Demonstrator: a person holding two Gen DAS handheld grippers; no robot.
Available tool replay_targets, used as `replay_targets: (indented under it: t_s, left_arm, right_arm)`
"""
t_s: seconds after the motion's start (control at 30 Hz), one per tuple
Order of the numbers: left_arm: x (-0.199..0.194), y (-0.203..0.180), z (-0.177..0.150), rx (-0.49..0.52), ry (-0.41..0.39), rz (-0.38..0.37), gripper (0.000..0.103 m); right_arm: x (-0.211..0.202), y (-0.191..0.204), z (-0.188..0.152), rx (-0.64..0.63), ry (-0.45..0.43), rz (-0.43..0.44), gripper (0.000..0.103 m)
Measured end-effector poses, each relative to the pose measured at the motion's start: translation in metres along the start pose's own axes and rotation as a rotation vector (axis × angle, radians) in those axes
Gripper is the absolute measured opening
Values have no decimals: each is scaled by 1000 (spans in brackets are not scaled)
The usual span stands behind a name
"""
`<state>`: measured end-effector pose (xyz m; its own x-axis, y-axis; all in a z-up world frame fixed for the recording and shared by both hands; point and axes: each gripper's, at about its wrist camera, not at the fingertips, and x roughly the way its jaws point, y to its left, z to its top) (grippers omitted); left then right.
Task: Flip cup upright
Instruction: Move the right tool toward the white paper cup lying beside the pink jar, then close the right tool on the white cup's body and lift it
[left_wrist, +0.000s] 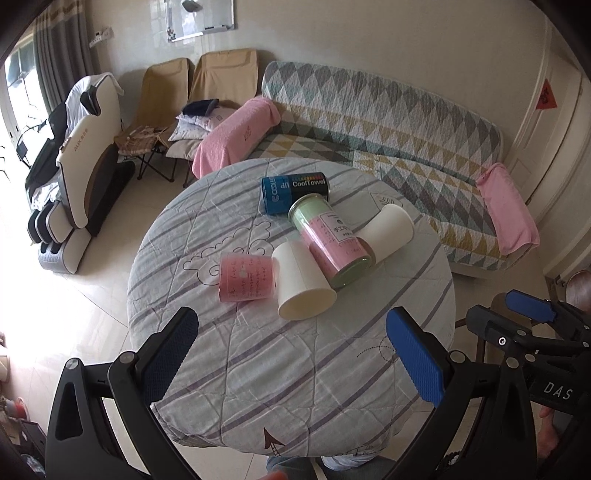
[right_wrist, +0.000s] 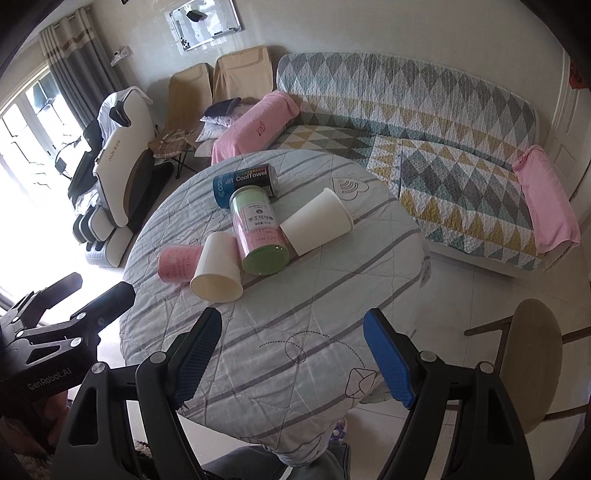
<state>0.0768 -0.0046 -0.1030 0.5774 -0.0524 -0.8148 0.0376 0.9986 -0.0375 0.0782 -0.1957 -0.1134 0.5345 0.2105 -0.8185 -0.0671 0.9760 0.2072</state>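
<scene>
Several cups lie on their sides on the round cloth-covered table (left_wrist: 258, 369). A white paper cup (left_wrist: 303, 284) lies in the middle, mouth toward me; it also shows in the right wrist view (right_wrist: 218, 271). A second white cup (left_wrist: 389, 230) (right_wrist: 317, 225) lies further right. A pink cup (left_wrist: 246, 278) (right_wrist: 177, 264) lies left of the first. My left gripper (left_wrist: 291, 365) is open and empty above the near table. My right gripper (right_wrist: 291, 362) is open and empty too, and it shows at the right edge of the left wrist view (left_wrist: 532, 306).
A pink-and-green canister (left_wrist: 330, 240) (right_wrist: 258, 236) lies between the white cups. A blue and black CoolTowel can (left_wrist: 295, 192) (right_wrist: 245, 184) lies behind it. A patterned sofa (left_wrist: 388, 122), a massage chair (left_wrist: 74, 177) and a wooden stool (right_wrist: 535, 365) surround the table.
</scene>
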Motion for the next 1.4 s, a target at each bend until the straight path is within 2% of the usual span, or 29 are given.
replay_targets:
  t_s: [0.13,0.47,0.77,0.87,1.07,1.2,1.4]
  left_arm:
    - [10,2,2,14,49,7,103]
    - [21,17,13,16,100,4,103]
    - [43,30,21,-1,174,14,103]
    - [51,31,23,-1,192,16,103]
    - [72,39,32,-33,206,38,103]
    - [89,46,38,-54,221,57,103]
    - [102,48,39,-56,242,61,103]
  right_arm:
    - [13,-1,2,19,56,-1,80]
    - [42,-12,34,138,108,-11,80]
    - [101,-25,65,247,191,-19,80]
    - [124,-34,74,324,220,-6,80]
    - [166,-46,82,461,274,13,80]
    - [189,-49,85,504,299,4,80]
    - [217,-50,91,560,308,44,80]
